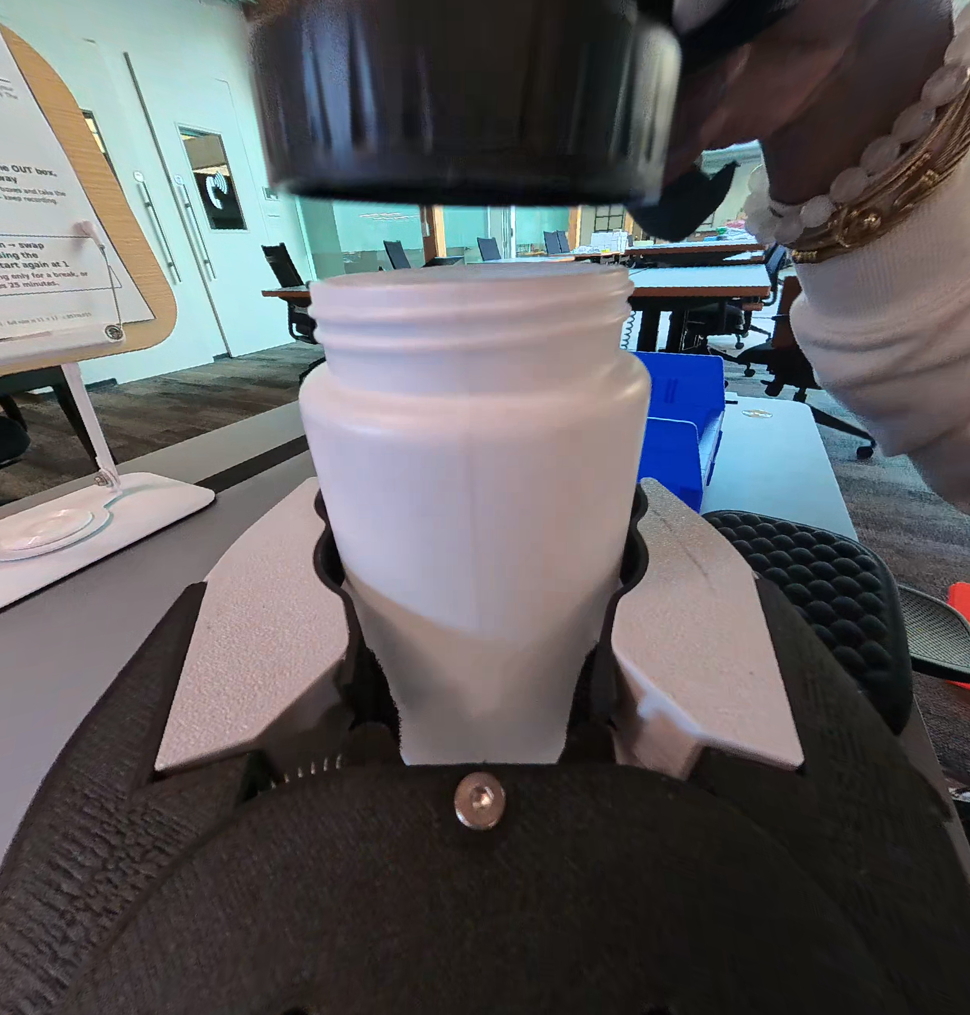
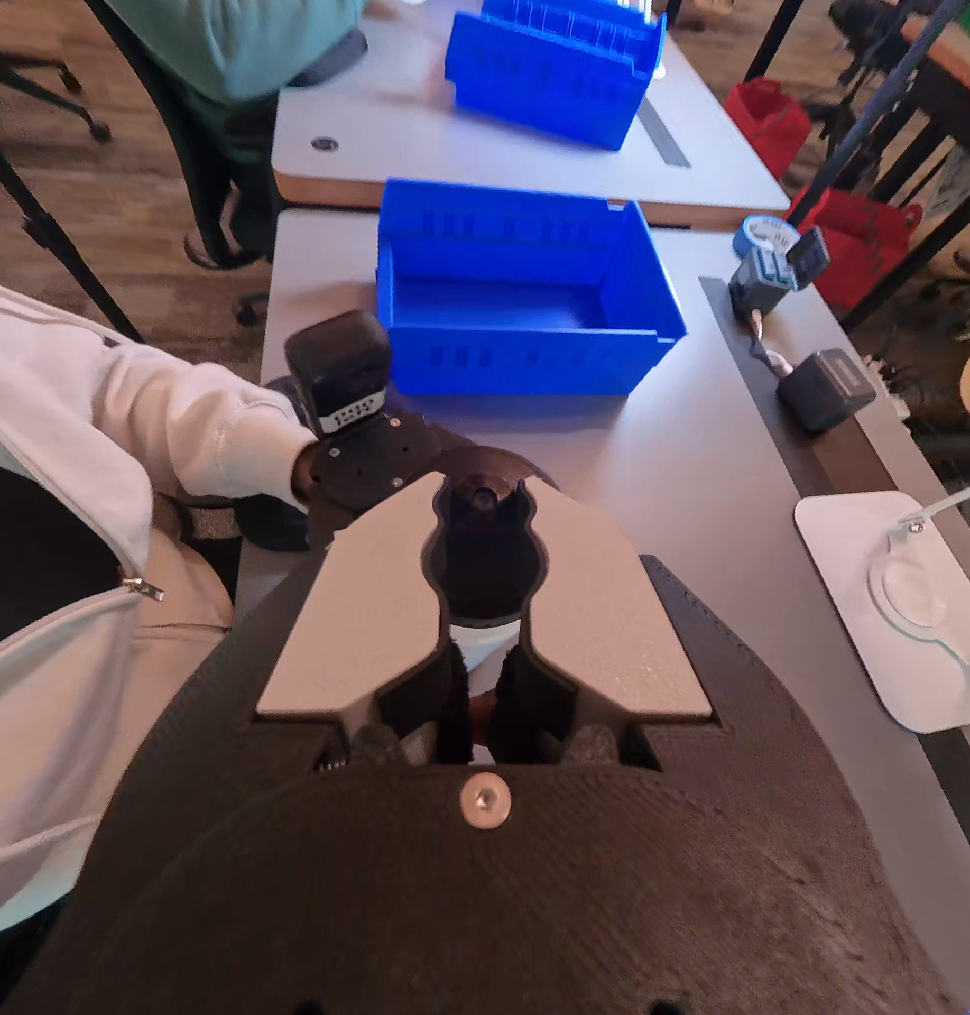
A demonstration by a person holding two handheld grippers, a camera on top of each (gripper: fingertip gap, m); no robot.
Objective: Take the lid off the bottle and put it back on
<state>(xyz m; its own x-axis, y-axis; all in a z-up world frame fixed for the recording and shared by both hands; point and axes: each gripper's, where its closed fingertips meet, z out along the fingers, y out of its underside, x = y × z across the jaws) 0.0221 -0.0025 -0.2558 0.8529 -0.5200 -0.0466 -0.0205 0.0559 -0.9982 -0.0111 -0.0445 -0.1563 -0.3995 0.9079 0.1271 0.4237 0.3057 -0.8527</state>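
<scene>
Clamping the white, wide-mouthed plastic bottle upright by its body, the left gripper presents bare neck threads. The black ribbed round lid, pinched in the right gripper, hangs directly above, apart, axes roughly aligned. Only the right wrist view shows the grey table and blue plastic bin near its far edge.
</scene>
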